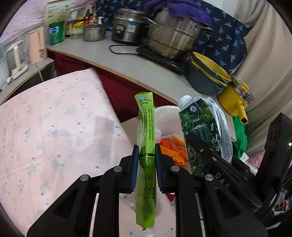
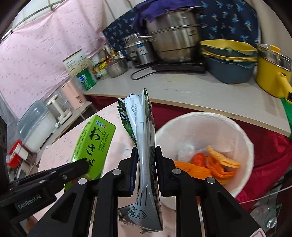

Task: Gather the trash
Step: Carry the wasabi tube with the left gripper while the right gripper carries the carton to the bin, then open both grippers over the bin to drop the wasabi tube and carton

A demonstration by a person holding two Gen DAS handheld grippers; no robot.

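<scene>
Left gripper (image 1: pixel 146 164) clamped on green wasabi box (image 1: pixel 146 145), box upright between blue pads (image 1: pixel 134 169), both ends sticking out past them. Right gripper (image 2: pixel 146 169) clamped on flattened green milk carton (image 2: pixel 142 145), squeezed thin at the grip, also upright. Both items held up over pink tablecloth (image 1: pixel 45 127), side by side, box to the left of carton. Just beyond: white bin (image 2: pixel 242 138), lined with a pale bag, orange peel (image 2: pixel 209 167) lying inside. Carton close to bin's near-left rim; box a bit further left. Behind bin: bench (image 2: pixel 182 91) with dark red front. On bench, far edge: big steel pot (image 2: pixel 173 36) under purple cloth (image 1: pixel 182 9), rice cooker (image 1: pixel 127 25), stacked yellow and blue basins (image 2: pixel 228 60), yellow pot (image 2: pixel 273 73), green tin (image 1: pixel 56 32), bottles.
</scene>
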